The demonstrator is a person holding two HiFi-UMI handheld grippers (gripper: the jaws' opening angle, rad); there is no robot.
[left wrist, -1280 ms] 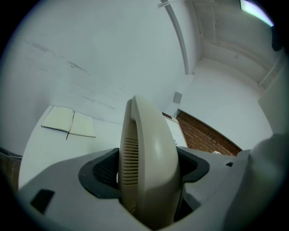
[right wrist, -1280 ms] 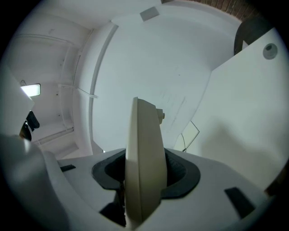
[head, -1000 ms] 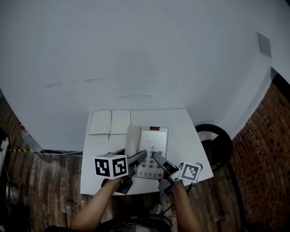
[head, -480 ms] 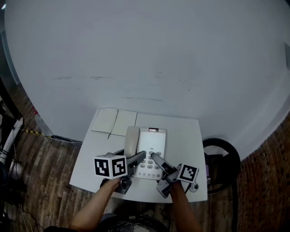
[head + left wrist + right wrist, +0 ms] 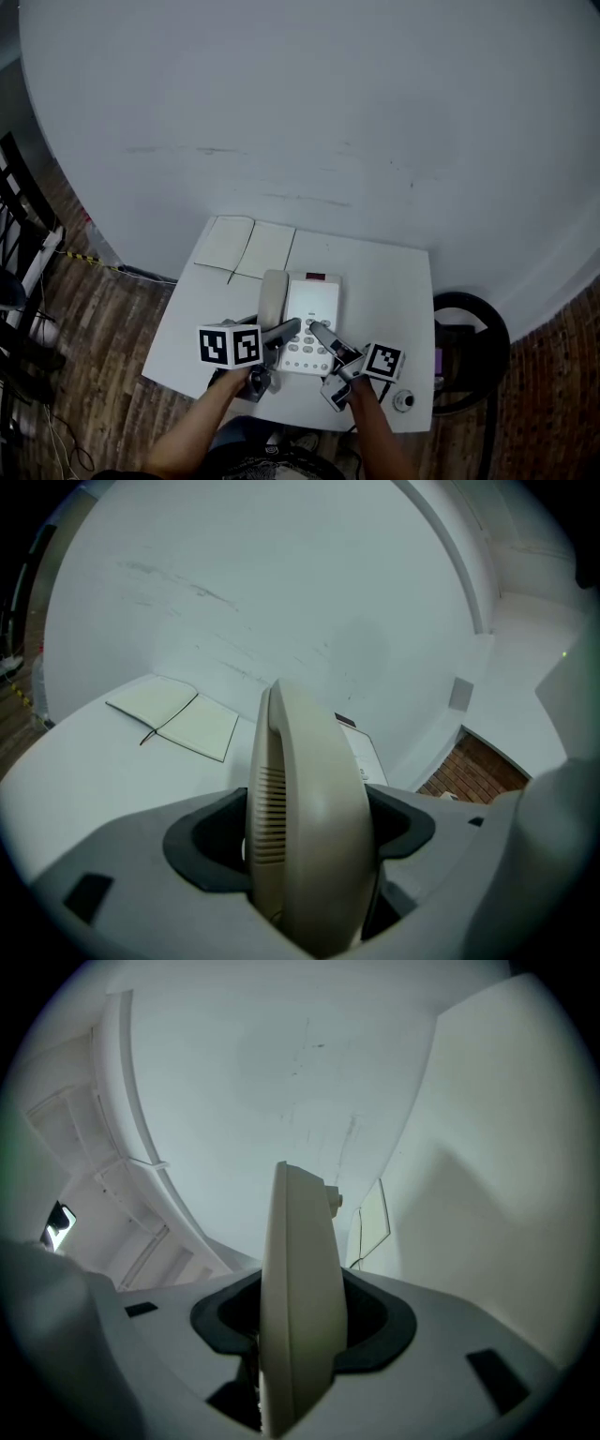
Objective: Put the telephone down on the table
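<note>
White desk (image 5: 398, 281). Telephone (image 5: 314, 298): your left gripper (image 5: 286, 330) jaws pinch handset (image 5: 309, 827), right gripper (image 5: 323, 334) jaws its edge. Set-down pending: lower level.

White square table (image 5: 398, 286) with a notebook and a few things on top

The table stands on a wood-plank floor (image 5: 98, 352), its far edge close to a white wall. An open notebook (image 5: 246, 248) with blank pale pages lies flat at the far left corner, its spine roughly across the table. A beige telephone (image 5: 307, 314) is over the middle; whether its base touches the top cannot be told. A small round dark object (image 5: 403, 400) rests near the front right corner, well apart from the notebook.
</note>
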